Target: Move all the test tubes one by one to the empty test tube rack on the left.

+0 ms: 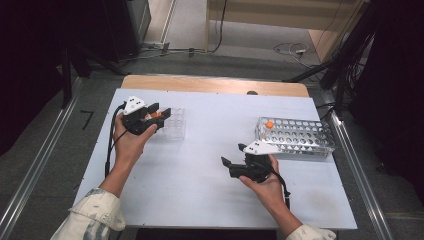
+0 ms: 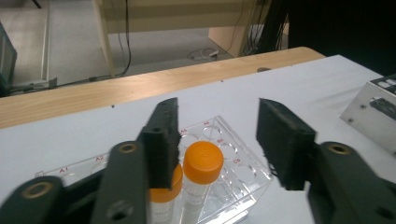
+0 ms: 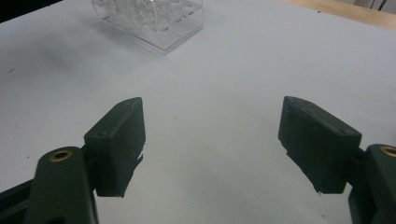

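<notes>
A clear plastic tube rack [image 1: 176, 131] sits at the table's left. Two orange-capped tubes stand upright in it: one [image 2: 202, 162] in plain sight, the other [image 2: 164, 195] partly hidden behind the left jaw. My left gripper [image 2: 218, 126] hovers over the rack [image 2: 247, 186], open, its pads on either side of the near tube without touching it; from above it [image 1: 157, 114] covers the rack's left end. My right gripper [image 1: 233, 154] is held above bare table near the middle, open and holding nothing [image 3: 212, 135].
A perforated metal rack [image 1: 300, 142] stands at the right with one orange-capped tube [image 1: 269, 124] in its far left corner; its corner [image 2: 373, 112] also appears in the left gripper view. The clear rack [image 3: 177, 35] lies ahead of the right gripper. A wooden strip [image 1: 215, 84] edges the table's far side.
</notes>
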A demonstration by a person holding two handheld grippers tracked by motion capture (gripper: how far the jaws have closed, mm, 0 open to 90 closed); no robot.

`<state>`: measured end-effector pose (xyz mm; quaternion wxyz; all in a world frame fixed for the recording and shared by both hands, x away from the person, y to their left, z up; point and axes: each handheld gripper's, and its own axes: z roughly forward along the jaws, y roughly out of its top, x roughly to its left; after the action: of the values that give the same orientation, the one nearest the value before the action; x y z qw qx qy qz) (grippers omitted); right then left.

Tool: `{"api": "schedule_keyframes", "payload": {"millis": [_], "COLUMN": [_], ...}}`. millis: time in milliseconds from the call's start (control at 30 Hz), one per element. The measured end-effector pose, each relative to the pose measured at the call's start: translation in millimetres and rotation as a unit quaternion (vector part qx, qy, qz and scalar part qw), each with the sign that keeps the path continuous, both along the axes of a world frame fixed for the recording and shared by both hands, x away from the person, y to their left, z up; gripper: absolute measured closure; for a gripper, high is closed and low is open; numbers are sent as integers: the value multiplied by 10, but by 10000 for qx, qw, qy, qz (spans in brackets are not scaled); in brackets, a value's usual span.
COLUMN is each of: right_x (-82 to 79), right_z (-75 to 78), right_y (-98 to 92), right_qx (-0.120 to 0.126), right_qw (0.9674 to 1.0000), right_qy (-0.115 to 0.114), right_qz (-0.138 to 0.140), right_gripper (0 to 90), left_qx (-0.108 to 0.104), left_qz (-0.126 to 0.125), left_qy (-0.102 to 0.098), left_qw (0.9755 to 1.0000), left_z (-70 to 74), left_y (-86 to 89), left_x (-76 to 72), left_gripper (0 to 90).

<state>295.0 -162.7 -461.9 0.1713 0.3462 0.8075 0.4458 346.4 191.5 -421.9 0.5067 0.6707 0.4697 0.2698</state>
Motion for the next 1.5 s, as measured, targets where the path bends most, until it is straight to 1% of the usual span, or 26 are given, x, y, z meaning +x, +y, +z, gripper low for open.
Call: {"api": "schedule_keyframes", "payload": {"millis": [33,100,167,300,400,667,733,833,933,1100,1233,1367,1433,1500], "right_x": [-1,0,-1,-5,-12,-10,-13,-18,-26,-49,-61,-61,-52,-41], "right_z": [0,-2,-4,0,13,29,37,50,68,103,130,151,157,159], "right_y": [0,0,1,-4,-16,-65,-79,-105,-140,-229,-327,-415,-459,-501], "right_qx": [-5,-7,-8,-3,14,32,31,50,71,84,103,127,130,141], "right_qw": [10000,10000,10000,10000,10000,10000,10000,9999,9999,9996,9992,9987,9983,9978], "right_qy": [-3,7,18,17,3,-12,-28,-39,-67,-123,-175,-212,-238,-235], "right_qz": [-2,12,9,-10,-19,-73,-79,-98,-128,-223,-331,-442,-524,-608], "right_gripper": [215,215,215,215,215,215,214,214,214,214,214,214,214,215], "left_qx": [9,-50,-16,47,-62,-150,-105,-103,-133,-83,-75,-64,-36,-57], "left_qz": [16,7,6,-28,-73,-252,-275,-342,-416,-531,-554,-567,-582,-588], "left_qy": [-17,-11,-10,62,48,117,106,141,130,124,128,174,167,158], "left_qw": [10000,10000,10000,10000,9999,9995,9995,9993,9990,9985,9984,9982,9982,9981], "left_z": [7,24,38,50,49,2,-18,-54,-75,-96,-114,-142,-151,-151], "left_y": [0,1,-2,-12,-16,-90,-116,-158,-198,-257,-266,-283,-290,-298], "left_x": [-8,-24,-43,-84,-134,-294,-330,-377,-426,-518,-551,-564,-570,-577], "left_gripper": [429,402,364,297,281,265,259,251,245,235,235,235,235,235]}}
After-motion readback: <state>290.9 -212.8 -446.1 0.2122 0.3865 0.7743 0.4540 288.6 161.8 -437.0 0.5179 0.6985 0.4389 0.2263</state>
